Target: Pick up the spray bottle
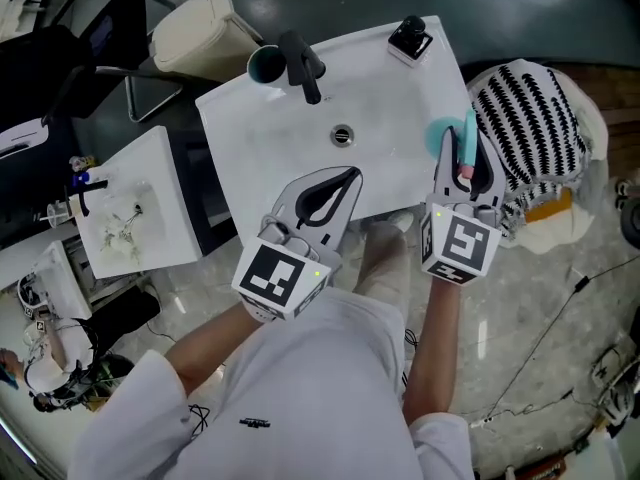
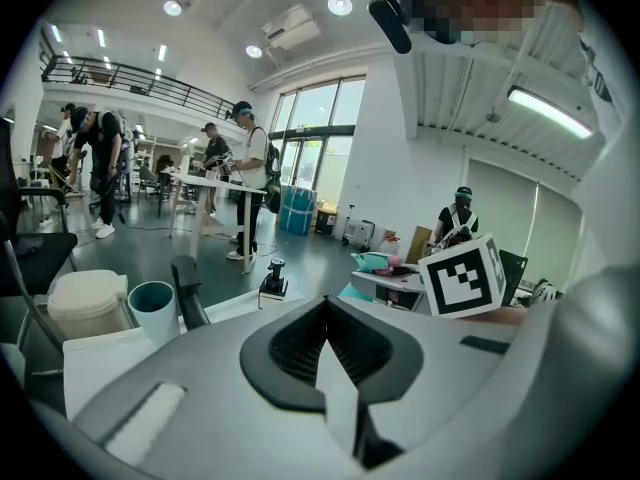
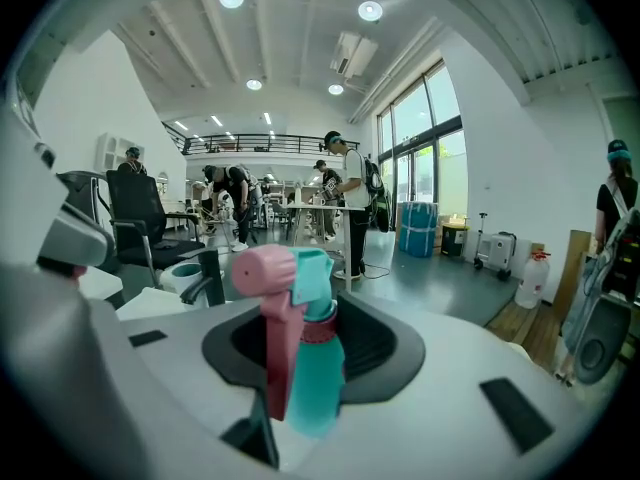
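Note:
The spray bottle [image 3: 312,368] has a teal body and a pink trigger head. It stands upright between the jaws of my right gripper [image 3: 300,373], which is shut on it. In the head view the spray bottle [image 1: 447,138] hangs over the right front corner of the white washbasin [image 1: 400,88], held in the right gripper [image 1: 465,158]. My left gripper [image 1: 335,193] hovers over the basin's front edge, its jaw tips together and nothing between them. From the left gripper view the bottle [image 2: 375,261] shows at the right, beside the other gripper's marker cube [image 2: 462,276].
On the basin's far rim stand a black tap [image 1: 300,63], a teal cup [image 1: 265,65] and a small black dispenser [image 1: 410,36]. A beige bin [image 1: 200,33] sits behind, a white side table [image 1: 130,208] to the left and a black-and-white striped bundle [image 1: 530,118] to the right.

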### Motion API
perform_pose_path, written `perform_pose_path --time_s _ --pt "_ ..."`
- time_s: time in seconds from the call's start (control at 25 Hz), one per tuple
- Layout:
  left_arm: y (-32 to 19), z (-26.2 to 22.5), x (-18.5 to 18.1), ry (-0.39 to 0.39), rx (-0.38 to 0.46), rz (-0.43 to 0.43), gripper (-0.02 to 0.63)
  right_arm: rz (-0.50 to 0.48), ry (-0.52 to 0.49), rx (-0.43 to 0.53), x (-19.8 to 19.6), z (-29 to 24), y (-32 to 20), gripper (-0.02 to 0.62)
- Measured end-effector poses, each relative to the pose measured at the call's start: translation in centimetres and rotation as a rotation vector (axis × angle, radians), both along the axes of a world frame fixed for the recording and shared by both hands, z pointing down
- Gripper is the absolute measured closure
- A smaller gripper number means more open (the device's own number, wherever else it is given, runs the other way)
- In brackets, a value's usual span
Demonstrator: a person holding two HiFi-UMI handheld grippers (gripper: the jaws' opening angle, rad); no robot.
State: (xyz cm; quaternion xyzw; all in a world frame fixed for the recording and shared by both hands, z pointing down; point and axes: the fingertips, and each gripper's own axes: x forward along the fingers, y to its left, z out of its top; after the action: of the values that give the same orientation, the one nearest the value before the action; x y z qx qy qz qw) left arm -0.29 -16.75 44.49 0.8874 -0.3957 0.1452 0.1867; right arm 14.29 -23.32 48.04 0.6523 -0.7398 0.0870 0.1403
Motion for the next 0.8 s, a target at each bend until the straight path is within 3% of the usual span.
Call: perform_pose_path --time_s 0.8 --pt "4.5 -6.7 -2.9 0.061 0.114 -0.002 0.601 0.003 0.005 0.06 -1.5 -11.3 11.7 0.466"
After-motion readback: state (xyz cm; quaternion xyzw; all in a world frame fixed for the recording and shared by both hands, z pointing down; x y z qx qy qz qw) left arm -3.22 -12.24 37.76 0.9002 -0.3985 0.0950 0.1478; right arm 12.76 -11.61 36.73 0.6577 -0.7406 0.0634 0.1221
